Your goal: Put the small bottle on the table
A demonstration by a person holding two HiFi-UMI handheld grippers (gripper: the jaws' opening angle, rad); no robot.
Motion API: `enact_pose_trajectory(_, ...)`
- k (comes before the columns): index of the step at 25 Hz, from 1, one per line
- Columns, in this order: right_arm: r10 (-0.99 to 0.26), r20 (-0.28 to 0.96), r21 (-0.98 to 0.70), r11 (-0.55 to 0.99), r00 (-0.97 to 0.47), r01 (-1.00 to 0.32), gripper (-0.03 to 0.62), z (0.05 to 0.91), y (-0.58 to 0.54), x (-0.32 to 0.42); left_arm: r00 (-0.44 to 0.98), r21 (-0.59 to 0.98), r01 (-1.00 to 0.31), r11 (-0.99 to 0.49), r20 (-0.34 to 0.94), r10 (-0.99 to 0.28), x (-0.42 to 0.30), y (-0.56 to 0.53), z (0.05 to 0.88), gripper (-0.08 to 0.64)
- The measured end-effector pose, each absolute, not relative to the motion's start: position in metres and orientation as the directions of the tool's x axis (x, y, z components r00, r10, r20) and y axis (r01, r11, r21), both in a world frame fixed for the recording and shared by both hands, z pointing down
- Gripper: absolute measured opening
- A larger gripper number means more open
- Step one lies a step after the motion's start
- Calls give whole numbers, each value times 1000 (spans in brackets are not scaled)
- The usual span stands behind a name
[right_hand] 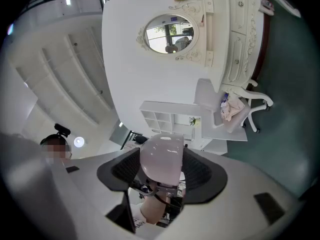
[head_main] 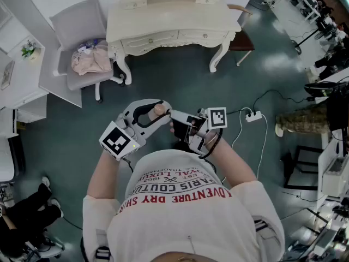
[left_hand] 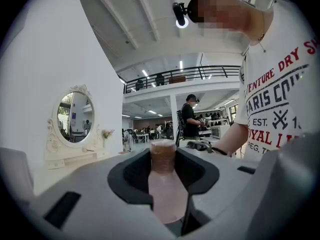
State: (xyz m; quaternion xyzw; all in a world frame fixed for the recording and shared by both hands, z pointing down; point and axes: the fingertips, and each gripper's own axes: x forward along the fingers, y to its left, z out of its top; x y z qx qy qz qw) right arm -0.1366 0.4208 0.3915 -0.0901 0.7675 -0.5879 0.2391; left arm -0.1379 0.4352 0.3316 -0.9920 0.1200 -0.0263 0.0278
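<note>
Bottle (left_hand: 167, 199), we judge, is light, stiff and slick; our left gripper (left_hand: 163, 159) clamps its body, right gripper (right_hand: 161, 159) gapes around its base.

Floor: we see a teal-green floor (head_main: 180, 86) that carries all the furniture.
Dressing table (head_main: 169, 23): far centre, cream, with drawers and curved legs that stand on the floor.
Table top: we make out an oval mirror (left_hand: 74, 115) upright on it; the other small items are too small for us to tell.
Chair (head_main: 82, 31): far left, just beside the table; we see a pink cloth (head_main: 91, 61) on its seat.
Power strip (head_main: 252, 115): white, on the floor to the right, with cables (head_main: 265, 141) trailing near it.
White unit (head_main: 22, 75): at the left edge; we see a small plant (head_main: 28, 49) on top.
</note>
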Motion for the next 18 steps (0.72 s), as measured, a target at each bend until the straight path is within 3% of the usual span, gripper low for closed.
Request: enact_pose_trajectory(18, -428, -258, -942, 309, -866, 128, 267, 396, 417, -136, 967, -52, -252, -966, 28, -254, -139, 432, 337, 147)
